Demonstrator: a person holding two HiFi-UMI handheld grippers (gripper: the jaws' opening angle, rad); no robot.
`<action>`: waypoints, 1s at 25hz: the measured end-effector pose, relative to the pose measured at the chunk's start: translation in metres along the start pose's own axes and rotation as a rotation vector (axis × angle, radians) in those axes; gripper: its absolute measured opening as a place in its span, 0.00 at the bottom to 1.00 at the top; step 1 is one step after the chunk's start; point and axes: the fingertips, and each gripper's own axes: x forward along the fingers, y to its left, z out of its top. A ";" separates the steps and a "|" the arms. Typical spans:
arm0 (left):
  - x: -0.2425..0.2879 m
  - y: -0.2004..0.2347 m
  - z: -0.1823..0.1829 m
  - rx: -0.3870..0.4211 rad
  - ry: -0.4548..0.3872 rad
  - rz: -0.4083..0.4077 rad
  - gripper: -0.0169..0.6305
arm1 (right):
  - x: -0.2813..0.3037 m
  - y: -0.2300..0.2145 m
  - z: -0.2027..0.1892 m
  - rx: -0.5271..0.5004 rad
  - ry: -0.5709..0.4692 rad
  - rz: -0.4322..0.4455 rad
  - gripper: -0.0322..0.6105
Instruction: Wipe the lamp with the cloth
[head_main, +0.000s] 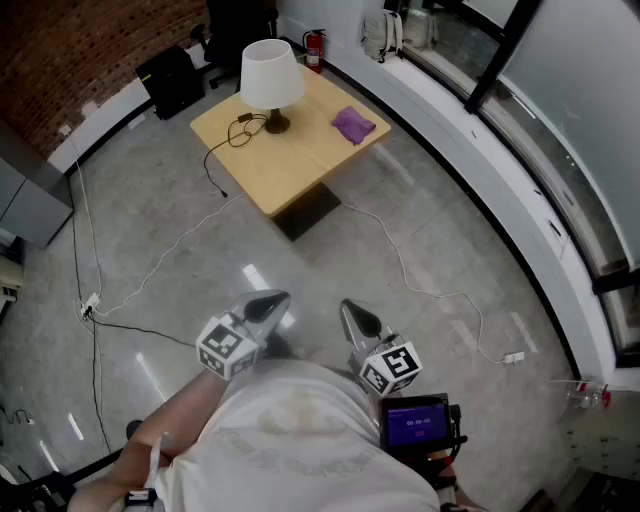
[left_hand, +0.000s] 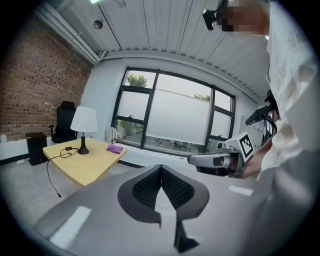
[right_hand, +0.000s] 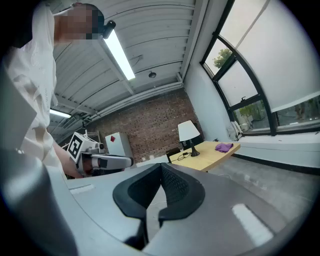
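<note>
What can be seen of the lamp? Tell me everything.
The lamp stands upright near a far corner of the wooden table: white tapered shade, slim dark stem, round dark base. A dark cord runs from the base, loops on the table and drops to the floor. The cloth lies apart.

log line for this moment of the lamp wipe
phase: wiping not started | left gripper: shut, empty | right gripper: shut, empty | cloth: on table beside lamp
</note>
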 end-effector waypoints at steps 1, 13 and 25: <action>-0.002 0.000 0.001 0.000 -0.003 0.003 0.03 | -0.001 -0.001 0.002 0.007 -0.010 -0.008 0.07; -0.005 -0.011 -0.003 -0.012 -0.004 0.038 0.03 | -0.014 -0.005 0.002 0.006 -0.021 -0.029 0.07; 0.012 -0.025 0.008 0.018 0.008 0.040 0.03 | -0.028 -0.029 0.001 0.045 -0.037 -0.062 0.07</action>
